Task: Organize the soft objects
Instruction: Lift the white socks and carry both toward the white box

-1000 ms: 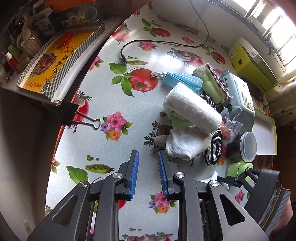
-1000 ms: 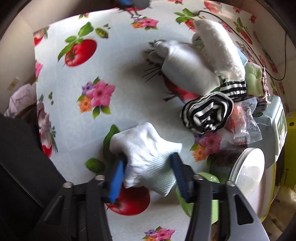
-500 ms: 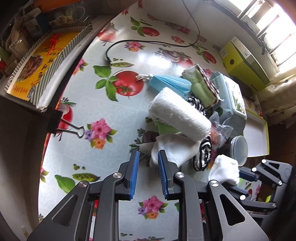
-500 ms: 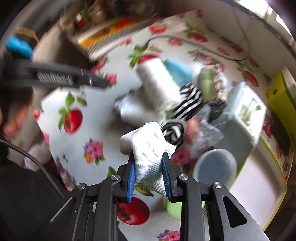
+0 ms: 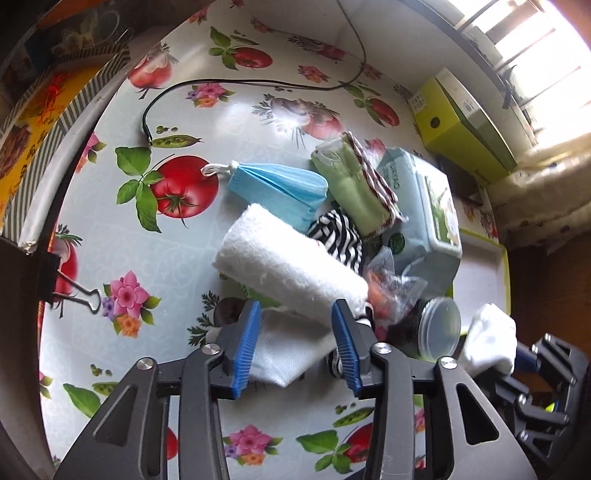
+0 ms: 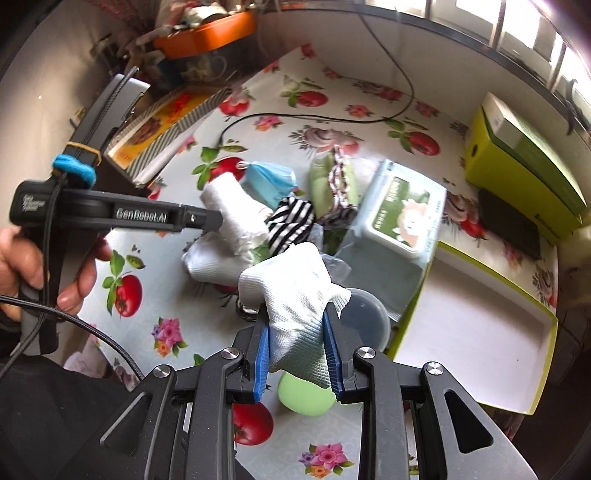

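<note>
Floral tablecloth (image 5: 110,229); right tongs (image 6: 297,356) gripping white glove (image 6: 295,295), hand (image 6: 22,266) visible only there

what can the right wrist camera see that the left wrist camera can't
Only the right wrist view shows the hand holding the left gripper, the green ball and the orange tub. Only the left wrist view shows the binder clip and the left gripper with jaws open over a white glove. Both show the rolled towel, blue mask and wipes pack.
</note>
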A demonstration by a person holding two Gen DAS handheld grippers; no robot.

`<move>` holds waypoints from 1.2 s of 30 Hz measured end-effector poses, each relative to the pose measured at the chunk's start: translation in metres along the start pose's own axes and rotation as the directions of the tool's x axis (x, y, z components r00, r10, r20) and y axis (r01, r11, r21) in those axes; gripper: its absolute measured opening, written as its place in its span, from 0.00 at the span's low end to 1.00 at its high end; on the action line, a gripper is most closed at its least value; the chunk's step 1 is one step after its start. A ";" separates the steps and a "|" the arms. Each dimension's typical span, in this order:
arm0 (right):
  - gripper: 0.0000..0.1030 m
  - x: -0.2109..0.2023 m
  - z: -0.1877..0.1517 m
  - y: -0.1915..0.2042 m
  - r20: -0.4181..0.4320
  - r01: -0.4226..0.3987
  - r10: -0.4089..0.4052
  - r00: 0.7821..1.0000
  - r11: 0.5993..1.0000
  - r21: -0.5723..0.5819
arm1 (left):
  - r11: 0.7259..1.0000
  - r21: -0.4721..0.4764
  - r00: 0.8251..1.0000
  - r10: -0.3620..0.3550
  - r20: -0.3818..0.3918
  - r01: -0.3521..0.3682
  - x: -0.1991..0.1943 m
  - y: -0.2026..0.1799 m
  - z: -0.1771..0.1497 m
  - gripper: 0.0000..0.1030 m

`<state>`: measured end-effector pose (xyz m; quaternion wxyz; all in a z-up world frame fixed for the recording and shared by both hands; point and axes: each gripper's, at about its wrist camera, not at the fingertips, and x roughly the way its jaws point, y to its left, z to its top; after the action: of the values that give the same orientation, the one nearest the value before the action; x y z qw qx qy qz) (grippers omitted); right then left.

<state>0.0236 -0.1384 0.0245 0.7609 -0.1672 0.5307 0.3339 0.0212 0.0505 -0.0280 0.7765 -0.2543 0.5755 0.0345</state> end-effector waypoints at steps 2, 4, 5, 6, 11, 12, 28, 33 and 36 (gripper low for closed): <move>0.24 -0.002 0.002 -0.003 0.005 0.003 -0.003 1.000 1.000 0.008 | 0.998 -0.052 1.000 -0.021 -0.001 0.021 0.003 0.005 0.005 0.46; 0.24 -0.002 0.004 -0.006 0.012 0.007 -0.007 1.000 1.000 0.012 | 0.994 -0.106 0.999 -0.036 -0.012 0.034 0.010 0.008 0.010 0.46; 0.24 -0.002 0.006 -0.007 0.012 0.006 -0.007 1.000 1.000 0.013 | 0.991 -0.127 0.999 -0.037 -0.019 0.034 0.013 0.010 0.012 0.47; 0.24 -0.002 0.007 -0.008 0.014 0.008 -0.008 1.000 1.000 0.015 | 0.988 -0.152 0.999 -0.035 -0.030 0.030 0.018 0.012 0.014 0.47; 0.24 0.000 0.010 -0.011 0.017 0.009 -0.009 1.000 1.000 0.016 | 0.979 -0.205 0.998 -0.029 -0.054 0.018 0.032 0.012 0.021 0.47; 0.24 0.000 0.011 -0.011 0.017 0.008 -0.008 1.000 1.000 0.017 | 0.978 -0.208 0.997 -0.028 -0.065 0.014 0.035 0.011 0.022 0.47; 0.24 -0.010 0.009 -0.020 0.048 0.018 -0.020 0.999 0.999 0.038 | 0.985 -0.165 0.999 -0.041 -0.001 0.040 0.017 0.002 0.023 0.21; 0.24 -0.018 0.010 -0.023 0.073 0.024 -0.027 0.997 0.999 0.049 | 0.994 -0.101 0.998 -0.041 0.037 0.044 -0.005 -0.005 0.021 0.21; 0.24 -0.024 0.010 -0.025 0.089 0.027 -0.032 0.995 0.998 0.058 | 0.997 -0.056 0.998 -0.044 0.051 0.047 -0.015 -0.014 0.019 0.21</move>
<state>0.0432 -0.1581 0.0476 0.7933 -0.1378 0.5026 0.3146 0.0374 0.0505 -0.0057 0.7834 -0.2886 0.5491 0.0396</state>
